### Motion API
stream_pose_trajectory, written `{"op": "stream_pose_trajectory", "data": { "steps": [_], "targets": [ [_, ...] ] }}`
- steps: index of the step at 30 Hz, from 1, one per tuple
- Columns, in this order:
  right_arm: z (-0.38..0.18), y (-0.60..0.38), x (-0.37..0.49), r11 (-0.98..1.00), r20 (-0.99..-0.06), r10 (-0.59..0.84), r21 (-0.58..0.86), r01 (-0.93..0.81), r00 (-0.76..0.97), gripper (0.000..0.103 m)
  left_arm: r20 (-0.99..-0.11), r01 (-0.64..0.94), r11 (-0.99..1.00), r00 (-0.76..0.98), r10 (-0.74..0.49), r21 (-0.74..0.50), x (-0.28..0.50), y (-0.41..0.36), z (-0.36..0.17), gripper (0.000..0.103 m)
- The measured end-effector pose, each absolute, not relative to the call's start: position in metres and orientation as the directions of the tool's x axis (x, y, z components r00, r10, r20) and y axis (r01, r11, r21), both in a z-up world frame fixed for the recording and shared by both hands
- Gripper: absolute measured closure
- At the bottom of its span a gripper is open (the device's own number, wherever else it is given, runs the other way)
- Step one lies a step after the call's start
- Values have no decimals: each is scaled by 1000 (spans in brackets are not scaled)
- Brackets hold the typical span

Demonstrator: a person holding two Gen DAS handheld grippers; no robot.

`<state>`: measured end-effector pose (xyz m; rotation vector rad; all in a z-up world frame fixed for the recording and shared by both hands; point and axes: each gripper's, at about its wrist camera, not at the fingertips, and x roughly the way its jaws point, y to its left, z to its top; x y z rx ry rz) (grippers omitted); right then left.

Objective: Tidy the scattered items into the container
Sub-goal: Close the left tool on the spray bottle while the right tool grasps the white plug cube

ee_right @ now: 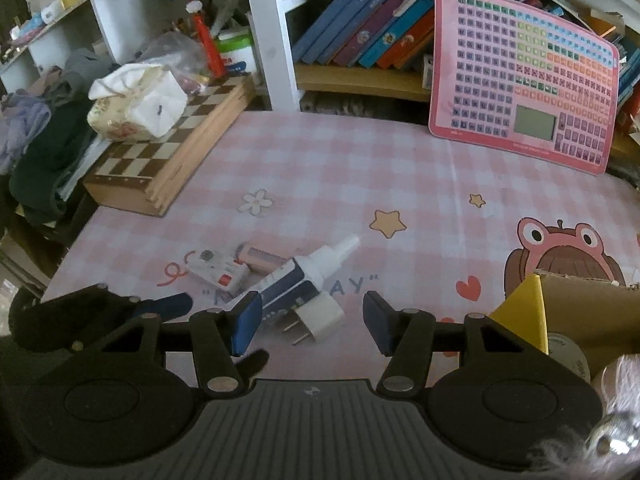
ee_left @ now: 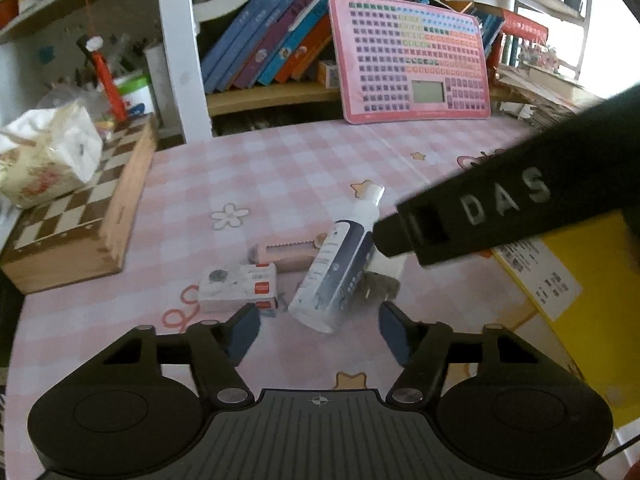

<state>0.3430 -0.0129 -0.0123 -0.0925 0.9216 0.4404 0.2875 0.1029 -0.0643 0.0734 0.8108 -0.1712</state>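
Items still scattered: white-and-navy plastic bottle [ee_right: 298, 276], white plug adapter [ee_right: 320, 316], small white box [ee_right: 216, 270] left of bottle. Yellow cardboard container [ee_right: 560, 308] right of bottle, partly filled. Left gripper [ee_left: 318, 330] and right gripper [ee_right: 306, 326] wide open, empty.

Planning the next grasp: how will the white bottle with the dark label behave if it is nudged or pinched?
The bottle lies on its side and looks round, so a nudge would probably roll it. Its plastic looks smooth, perhaps slippery. It touches the white plug, which would likely shift too.

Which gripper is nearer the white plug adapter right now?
Right. In the left wrist view the right gripper hangs just above the white plug adapter, both jaws open. The left gripper sits further back, nearer the white bottle.
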Motion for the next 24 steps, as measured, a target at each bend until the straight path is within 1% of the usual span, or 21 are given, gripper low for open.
{"op": "stream_pose_trajectory", "data": {
  "steps": [2, 3, 10, 11, 12, 15, 19, 24],
  "targets": [
    [-15, -12, 346, 910, -794, 320, 106, -402, 516, 48, -731, 179, 984, 669, -132, -13, 295, 102, -66, 51],
    [-16, -12, 347, 911, -797, 317, 105, -399, 514, 48, -733, 180, 983, 667, -137, -19, 299, 102, -67, 53],
    [-22, -13, 358, 916, -812, 298, 94, -391, 502, 48, -725, 238, 971, 666, -175, -15, 323, 89, -71, 54],
    [-23, -13, 359, 916, -815, 296, 96, -389, 498, 48, -728, 248, 969, 660, -183, -18, 325, 88, -73, 57],
    [-25, -13, 361, 917, -819, 294, 97, -386, 493, 48, -730, 259, 965, 654, -197, -28, 327, 87, -75, 64],
    [-28, -15, 363, 918, -828, 294, 106, -381, 478, 48, -728, 258, 964, 650, -218, -59, 326, 90, -75, 71],
    [-30, -16, 366, 918, -836, 295, 114, -381, 462, 48, -735, 170, 980, 651, -187, -99, 316, 105, -71, 71],
    [-38, -12, 371, 913, -852, 290, 109, -393, 436, 48, -698, 76, 984, 696, -169, -163, 289, 128, -52, 72]
  ]
}}
